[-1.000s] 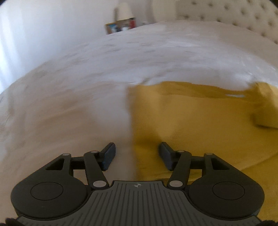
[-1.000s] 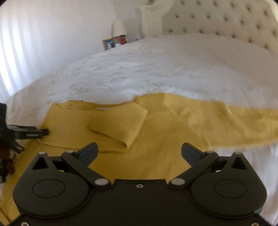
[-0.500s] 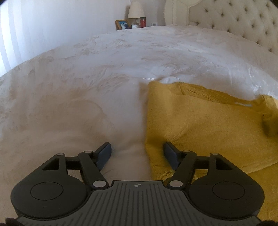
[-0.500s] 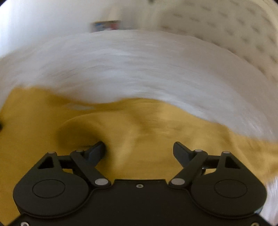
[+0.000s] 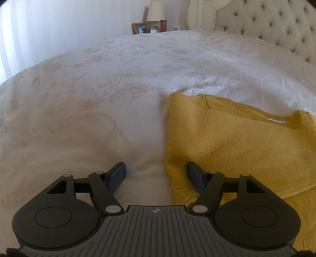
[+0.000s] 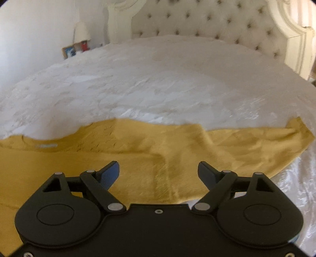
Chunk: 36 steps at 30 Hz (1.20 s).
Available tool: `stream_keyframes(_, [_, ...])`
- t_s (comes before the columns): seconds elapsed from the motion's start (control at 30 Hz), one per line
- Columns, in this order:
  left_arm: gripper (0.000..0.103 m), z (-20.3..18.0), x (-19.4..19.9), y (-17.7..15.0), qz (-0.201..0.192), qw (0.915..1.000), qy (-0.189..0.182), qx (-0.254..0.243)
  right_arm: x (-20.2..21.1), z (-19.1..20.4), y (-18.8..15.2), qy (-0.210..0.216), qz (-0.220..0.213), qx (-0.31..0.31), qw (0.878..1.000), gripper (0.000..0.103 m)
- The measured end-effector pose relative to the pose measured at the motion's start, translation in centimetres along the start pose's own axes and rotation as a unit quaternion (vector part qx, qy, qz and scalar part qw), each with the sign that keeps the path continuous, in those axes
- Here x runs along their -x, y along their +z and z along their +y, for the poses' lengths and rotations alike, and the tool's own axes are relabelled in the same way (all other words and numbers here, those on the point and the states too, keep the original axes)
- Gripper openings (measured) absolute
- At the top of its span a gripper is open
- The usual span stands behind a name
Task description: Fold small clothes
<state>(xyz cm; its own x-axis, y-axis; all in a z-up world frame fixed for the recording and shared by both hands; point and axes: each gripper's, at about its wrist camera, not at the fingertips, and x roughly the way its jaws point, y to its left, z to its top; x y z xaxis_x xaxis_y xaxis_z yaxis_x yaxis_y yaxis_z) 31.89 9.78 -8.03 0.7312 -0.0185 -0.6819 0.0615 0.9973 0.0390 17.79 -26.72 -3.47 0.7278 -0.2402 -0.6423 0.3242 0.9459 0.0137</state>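
A mustard-yellow knit sweater (image 5: 227,142) lies flat on the white bedspread (image 5: 98,89), neckline and label (image 5: 276,120) toward the headboard. My left gripper (image 5: 155,166) is open at the sweater's left edge. That edge runs between the jaws, close to the right finger (image 5: 194,174), and the pads do not press it. In the right wrist view my right gripper (image 6: 158,164) hovers low over the sweater (image 6: 138,150) where body meets sleeve. Its jaws are opening, with the cloth below them and nothing pinched. The right sleeve (image 6: 256,146) stretches out flat to the right.
The embroidered bedspread (image 6: 158,79) runs back to a tufted headboard (image 6: 207,19). Beyond the bed's far left corner, a nightstand holds a lamp (image 5: 155,9) and a picture frame (image 5: 140,28). A white curtain hangs at the left.
My right gripper has swung rightward over the sweater, so the folded left sleeve left its view and the spread right sleeve came in. Its jaws stand narrower. The left jaws widened slightly.
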Motion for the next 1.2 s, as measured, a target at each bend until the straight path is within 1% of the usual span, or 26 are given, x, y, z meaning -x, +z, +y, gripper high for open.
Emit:
stream_keyframes(0.07, [0.069, 0.0, 0.0, 0.0, -0.001, 1.0000, 0.001, 0.000, -0.9, 0.5, -0.6, 0.010, 0.019, 0.010, 1.000, 0.087])
stream_keyframes(0.17, [0.071, -0.2, 0.0, 0.1, 0.000, 1.0000, 0.003, -0.005, -2.4, 1.0, -1.9, 0.010, 0.068, 0.035, 0.997, 0.087])
stream_keyframes(0.27, [0.073, -0.3, 0.3, 0.5, 0.003, 1.0000, 0.001, -0.006, -1.8, 0.7, -2.3, 0.020, 0.062, 0.030, 0.997, 0.087])
stream_keyframes(0.37, [0.074, -0.2, 1.8, 0.8, 0.003, 0.9999, -0.011, 0.011, -0.1, -0.4, -2.1, 0.042, 0.049, 0.007, 0.998, 0.089])
stream_keyframes(0.43, [0.082, -0.5, 3.5, 0.8, -0.007, 0.9996, -0.022, 0.016, 1.0, -1.1, -2.1, 0.046, 0.040, 0.007, 0.998, 0.091])
stream_keyframes(0.5, [0.088, -1.2, 5.2, 0.7, -0.014, 0.9994, -0.032, 0.008, 2.2, -1.9, -2.2, 0.050, 0.036, 0.010, 0.998, 0.095])
stream_keyframes(0.6, [0.094, -2.5, 7.3, 0.1, -0.013, 0.9984, -0.054, 0.003, 3.3, -3.0, -2.7, 0.057, 0.047, 0.008, 0.997, 0.097])
stream_keyframes(0.7, [0.095, -3.9, 8.8, -0.9, -0.005, 0.9966, -0.082, 0.008, 4.4, -3.8, -3.5, 0.075, 0.063, 0.001, 0.995, 0.097])
stream_keyframes(0.8, [0.095, -5.6, 9.8, -2.1, 0.012, 0.9949, -0.100, 0.011, 5.7, -4.5, -4.6, 0.085, 0.076, -0.013, 0.993, 0.098])
stream_keyframes(0.9, [0.096, -7.2, 10.8, -3.2, 0.025, 0.9917, -0.124, 0.025, 7.0, -5.1, -5.5, 0.093, 0.083, -0.031, 0.992, 0.101])
stream_keyframes(1.03, [0.096, -9.0, 11.3, -4.3, 0.050, 0.9896, -0.126, 0.048, 8.2, -5.7, -5.7, 0.107, 0.104, -0.058, 0.987, 0.102])
stream_keyframes(1.1, [0.096, -10.1, 12.2, -4.5, 0.060, 0.9878, -0.133, 0.054, 8.7, -5.8, -5.7, 0.108, 0.099, -0.056, 0.988, 0.102])
stream_keyframes(1.2, [0.095, -12.0, 14.7, -4.1, 0.066, 0.9889, -0.125, 0.047, 9.5, -6.1, -5.8, 0.098, 0.086, -0.049, 0.990, 0.102])
